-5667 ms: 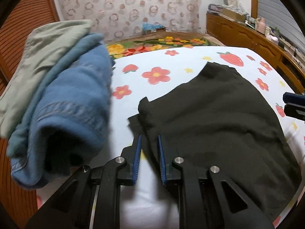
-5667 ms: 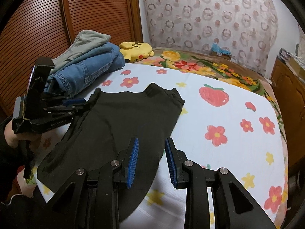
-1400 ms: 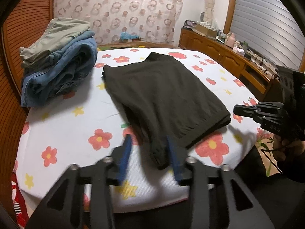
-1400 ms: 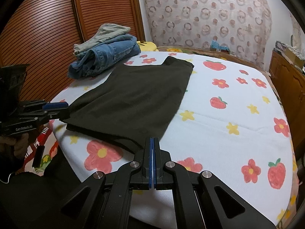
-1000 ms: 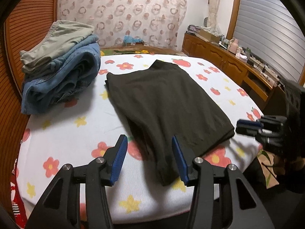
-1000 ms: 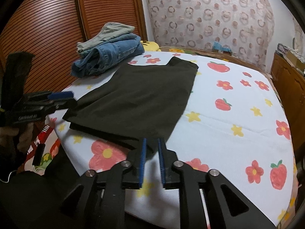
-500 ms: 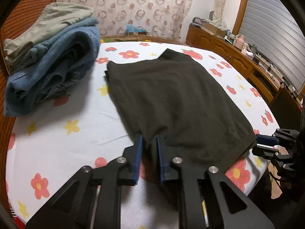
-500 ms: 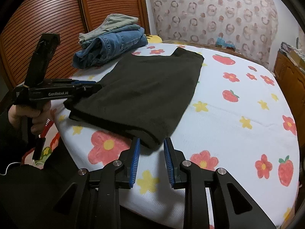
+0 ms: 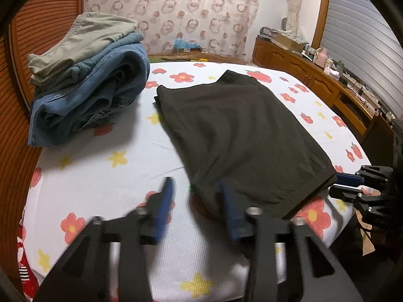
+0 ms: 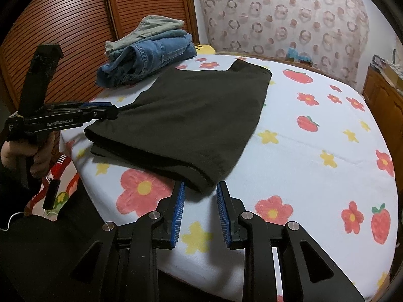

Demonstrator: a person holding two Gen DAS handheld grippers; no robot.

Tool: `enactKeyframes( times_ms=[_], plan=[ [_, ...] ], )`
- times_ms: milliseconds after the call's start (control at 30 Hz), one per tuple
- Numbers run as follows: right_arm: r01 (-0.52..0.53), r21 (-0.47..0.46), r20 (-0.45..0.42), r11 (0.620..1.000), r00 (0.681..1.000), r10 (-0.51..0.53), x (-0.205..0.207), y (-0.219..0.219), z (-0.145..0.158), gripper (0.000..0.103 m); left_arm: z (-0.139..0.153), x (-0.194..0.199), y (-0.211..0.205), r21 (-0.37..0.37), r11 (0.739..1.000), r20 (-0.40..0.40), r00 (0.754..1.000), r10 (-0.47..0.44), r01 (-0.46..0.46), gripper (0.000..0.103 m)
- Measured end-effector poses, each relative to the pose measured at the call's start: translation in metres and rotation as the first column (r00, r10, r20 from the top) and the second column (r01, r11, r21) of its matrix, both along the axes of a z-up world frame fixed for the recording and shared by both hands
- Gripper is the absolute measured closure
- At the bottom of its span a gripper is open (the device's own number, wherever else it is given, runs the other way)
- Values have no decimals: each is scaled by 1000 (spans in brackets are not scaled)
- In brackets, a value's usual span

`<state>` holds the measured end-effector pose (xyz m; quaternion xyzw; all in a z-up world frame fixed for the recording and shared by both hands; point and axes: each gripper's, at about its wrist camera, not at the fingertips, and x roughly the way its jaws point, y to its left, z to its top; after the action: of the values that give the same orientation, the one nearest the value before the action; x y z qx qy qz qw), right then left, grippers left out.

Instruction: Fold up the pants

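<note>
Dark folded pants (image 9: 239,130) lie flat on the flowered bed sheet (image 9: 100,176). In the left wrist view my left gripper (image 9: 197,196) is at their near left corner. Its jaws are opening, blurred and wide apart, with the corner between them and untouched. The right wrist view shows the pants (image 10: 196,115) again, with their near right corner just between the tips of my right gripper (image 10: 201,201). That gripper is open by a modest gap and its pads do not press the cloth. Each gripper shows in the other view: right gripper (image 9: 352,183), left gripper (image 10: 100,112).
A pile of folded jeans and khaki clothes (image 9: 88,88) sits at the back left of the bed beside slatted wooden doors (image 10: 63,25). A wooden cabinet (image 9: 314,75) runs along the right wall. A person's hand (image 10: 37,156) holds the left gripper near the bed's front edge.
The left jaws, narrow on the pants corner half a second ago, have spread wide. The right jaws went from shut to a modest gap at the other corner. The pants stay flat.
</note>
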<state>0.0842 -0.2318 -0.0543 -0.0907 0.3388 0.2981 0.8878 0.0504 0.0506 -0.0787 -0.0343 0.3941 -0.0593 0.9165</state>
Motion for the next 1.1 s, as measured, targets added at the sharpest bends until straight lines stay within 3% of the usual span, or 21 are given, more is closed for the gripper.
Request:
enactKeyframes(
  times_ms=[433,533,967,1100],
  plan=[
    [40,11,27,999,999,-41,5,5,1,76,-5,-6,-7,-20,999,-8,999,-32,32,51],
    [40,9,23,999,999,-40,5,5,-1,76,-6,-7,-9,-26,999,-4,999,-41,40,24],
    [38,29,26,999,999,-39,5,2,0,76,-11,-11,-16,-17,999,-24,998,-51,50,25],
    [26,45,40,999,999,-28,2,-1,2,89,-14,-14,-18,-42,997,-33,997,-66,65,28]
  ],
)
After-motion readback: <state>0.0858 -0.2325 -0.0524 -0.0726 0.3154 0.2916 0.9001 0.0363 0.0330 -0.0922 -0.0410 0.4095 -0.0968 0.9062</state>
